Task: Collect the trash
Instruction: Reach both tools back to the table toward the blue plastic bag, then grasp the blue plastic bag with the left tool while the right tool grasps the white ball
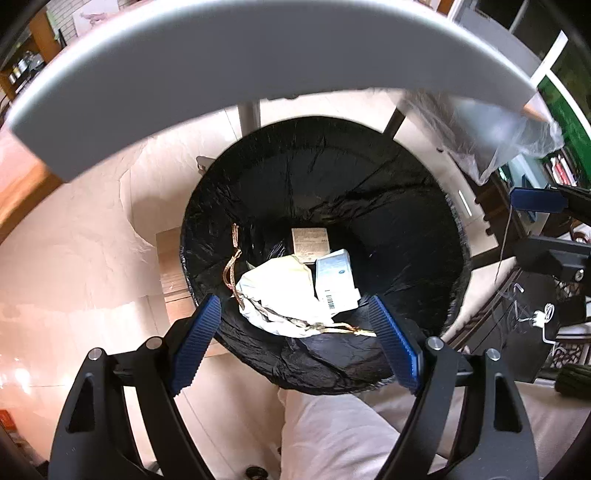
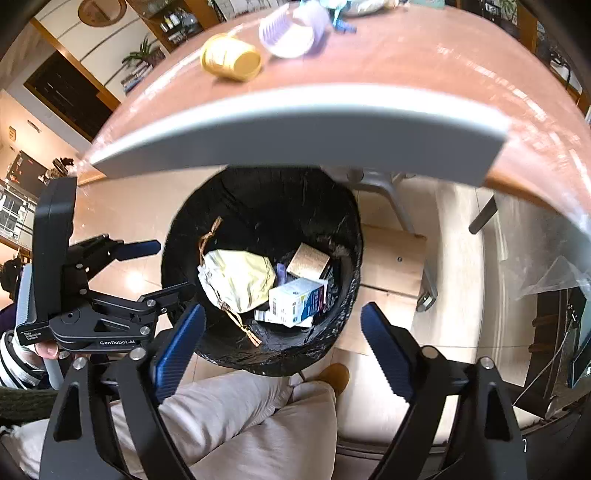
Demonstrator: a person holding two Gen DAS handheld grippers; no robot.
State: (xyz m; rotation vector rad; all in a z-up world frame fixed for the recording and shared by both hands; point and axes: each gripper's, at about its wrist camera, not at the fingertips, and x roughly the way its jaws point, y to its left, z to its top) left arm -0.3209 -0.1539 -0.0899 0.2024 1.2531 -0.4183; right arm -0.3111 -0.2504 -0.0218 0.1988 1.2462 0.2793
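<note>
A black-lined trash bin (image 1: 388,192) (image 2: 258,199) stands on the floor below the table edge. Inside lie a crumpled pale paper bag with twine handles (image 1: 273,288) (image 2: 236,277), a white and blue carton (image 1: 336,280) (image 2: 295,301) and a brown cardboard piece (image 1: 310,240) (image 2: 308,264). My left gripper (image 1: 295,339) is open and empty above the bin's near rim; it also shows at the left of the right wrist view (image 2: 162,266). My right gripper (image 2: 280,350) is open and empty above the bin. On the table lie a yellow cup (image 2: 231,61) and purple-white containers (image 2: 291,31).
The grey-edged wooden table (image 2: 406,66) overhangs the bin. The person's legs in light trousers (image 2: 240,417) are just below the grippers. A wooden box (image 2: 391,266) and chair legs (image 2: 402,218) stand right of the bin. Clear plastic (image 1: 509,136) hangs at the table corner.
</note>
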